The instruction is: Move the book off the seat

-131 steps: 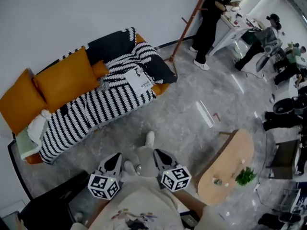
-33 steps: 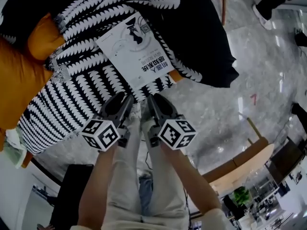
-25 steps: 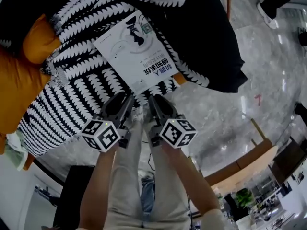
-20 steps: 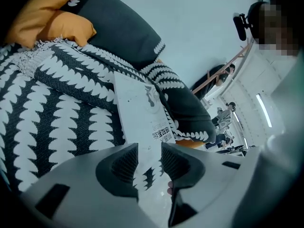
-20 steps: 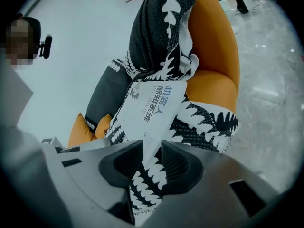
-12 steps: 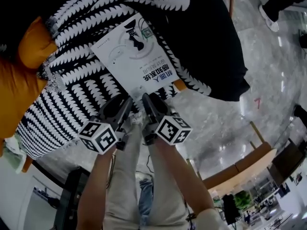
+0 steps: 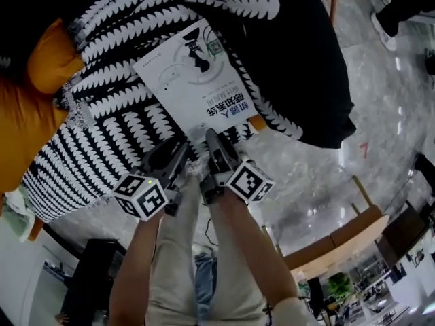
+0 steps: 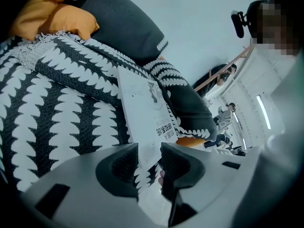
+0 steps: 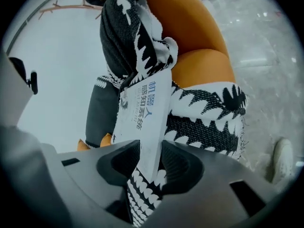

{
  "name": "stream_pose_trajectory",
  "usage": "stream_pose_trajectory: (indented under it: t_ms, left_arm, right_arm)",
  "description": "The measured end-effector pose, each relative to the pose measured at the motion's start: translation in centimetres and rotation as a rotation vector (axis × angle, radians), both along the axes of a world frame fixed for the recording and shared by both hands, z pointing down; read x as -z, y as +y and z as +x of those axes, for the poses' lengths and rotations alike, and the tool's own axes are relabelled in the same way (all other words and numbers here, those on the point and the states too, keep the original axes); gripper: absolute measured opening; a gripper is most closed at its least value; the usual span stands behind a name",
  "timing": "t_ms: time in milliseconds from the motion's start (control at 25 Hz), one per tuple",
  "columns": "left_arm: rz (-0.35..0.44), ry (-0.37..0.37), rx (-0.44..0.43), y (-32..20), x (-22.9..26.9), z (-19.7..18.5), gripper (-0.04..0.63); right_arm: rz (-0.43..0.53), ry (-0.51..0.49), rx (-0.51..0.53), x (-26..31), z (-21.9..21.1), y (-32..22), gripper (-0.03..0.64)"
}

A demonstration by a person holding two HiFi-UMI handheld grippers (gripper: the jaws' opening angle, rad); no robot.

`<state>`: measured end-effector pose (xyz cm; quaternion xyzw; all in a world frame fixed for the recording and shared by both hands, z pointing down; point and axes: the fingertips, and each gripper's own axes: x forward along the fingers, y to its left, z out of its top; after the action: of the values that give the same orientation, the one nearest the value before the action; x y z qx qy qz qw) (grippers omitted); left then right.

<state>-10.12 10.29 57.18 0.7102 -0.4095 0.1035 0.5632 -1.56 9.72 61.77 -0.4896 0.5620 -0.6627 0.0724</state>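
Two grippers meet the book [image 7: 194,80] on the striped blanket [image 7: 102,134] in the head view: left gripper [image 7: 180,147] at its seven o'clock, right gripper [image 7: 212,136] at six. Left gripper view alone shows fingers [image 8: 178,163] apart around its corner. Right gripper view: fingers just opening, astride its edge, not pressing.

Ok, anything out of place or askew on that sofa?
The book lies skewed on the rumpled striped throw, its near edge between the open jaws of the left hand-held gripper and the right hand-held gripper; the right one's jaws have just been opening. Nothing looks spilled or damaged.
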Motion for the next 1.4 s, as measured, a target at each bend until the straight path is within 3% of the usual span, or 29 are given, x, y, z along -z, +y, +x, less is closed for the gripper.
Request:
stream_pose_trajectory:
  t_ms: [120,200,440,680,760,920,1280,1400]
  left_arm:
    - [-0.017,0.011,0.011,0.3,0.0,0.1,0.133]
    - [-0.013,0.013,0.008,0.4,0.0,0.5,0.133]
    - [-0.017,0.027,0.018,0.4,0.4,0.5,0.133]
    - [-0.011,0.012,0.015,0.2,0.6,0.5,0.133]
    - [-0.009,0.009,0.012,0.2,0.7,0.7,0.133]
    - [-0.017,0.012,0.026,0.5,1.0,0.7,0.133]
    - [-0.087,0.052,0.078,1.4,-0.7,0.9,0.153]
    - [-0.110,0.142,0.090,1.5,-0.8,1.7,0.155]
  right_arm:
    - [0.013,-0.043,0.020,0.1,-0.1,0.4,0.075]
    - [0.027,-0.080,0.023,-0.2,-0.2,0.2,0.075]
    - [-0.056,-0.080,-0.065,-1.0,-0.4,-0.2,0.157]
    - [-0.061,-0.151,-0.108,-1.1,-0.7,-1.1,0.170]
    - [-0.059,-0.142,-0.085,-1.1,-0.5,-1.0,0.086]
    - [-0.064,-0.159,-0.095,-0.2,-0.4,-0.4,0.055]
    - [-0.017,-0.247,-0.121,2.6,-0.9,-0.3,0.049]
    - [-0.004,-0.286,-0.115,3.3,-1.4,-0.4,0.048]
